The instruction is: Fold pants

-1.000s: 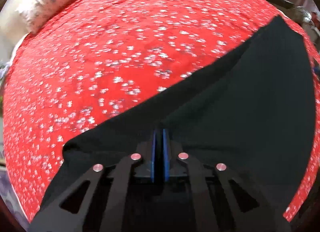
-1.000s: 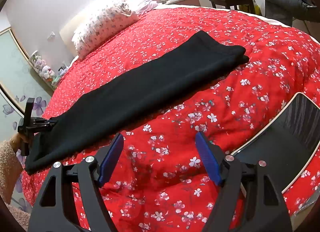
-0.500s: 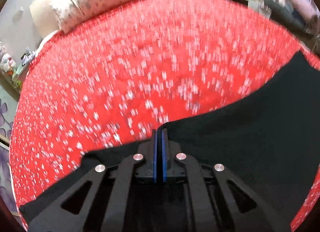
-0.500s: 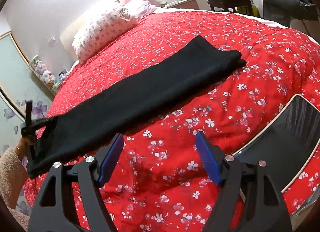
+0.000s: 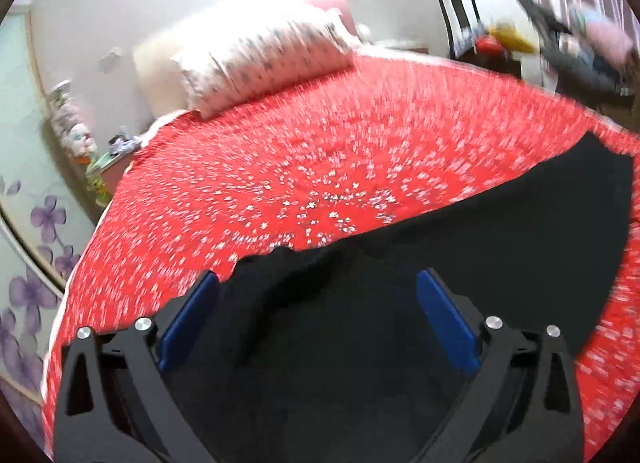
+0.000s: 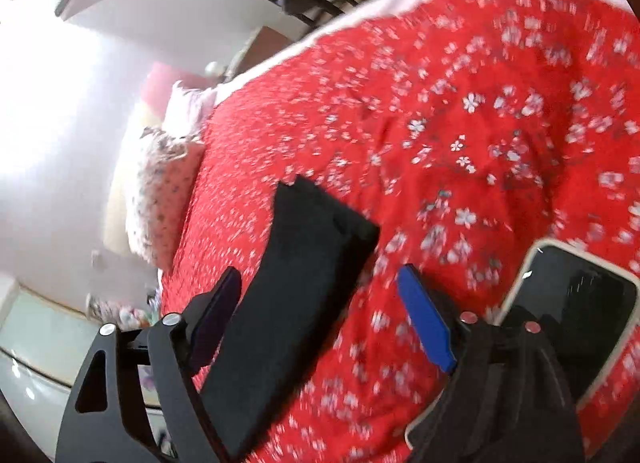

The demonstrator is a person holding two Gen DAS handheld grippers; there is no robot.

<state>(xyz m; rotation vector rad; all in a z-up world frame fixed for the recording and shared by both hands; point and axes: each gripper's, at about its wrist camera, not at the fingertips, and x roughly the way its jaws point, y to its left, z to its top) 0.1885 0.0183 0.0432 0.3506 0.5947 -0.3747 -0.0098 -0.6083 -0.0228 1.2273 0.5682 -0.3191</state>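
A: Where are the pants (image 6: 296,295) for us right now?

B: Lying in a long dark strip on the red flowered bed (image 6: 480,111), the legs apparently already laid one over the other. In the right wrist view the strip runs away from us between the fingers, its far squared end flat on the bedspread. In the left wrist view the near end is bunched into a small raised fold just ahead of our left gripper (image 5: 316,303).

A: And are we holding anything?

B: No. The left gripper has its blue fingers (image 5: 188,315) spread wide, the cloth lying loose between them and not pinched. Our right gripper (image 6: 320,319) is also spread, hovering over the strip with nothing between the pads.

A: How do we expect the cloth to behave?

B: Soft and limp, light, probably a knit. It should drape and sag wherever we lift it, and a single-layer pinch would likely peel the layers apart.

A: So where do we take hold?

B: At the near end, one corner per gripper, biting through all layers close to the edge. We should keep clear of the phone (image 6: 576,319) lying beside the right fingers.
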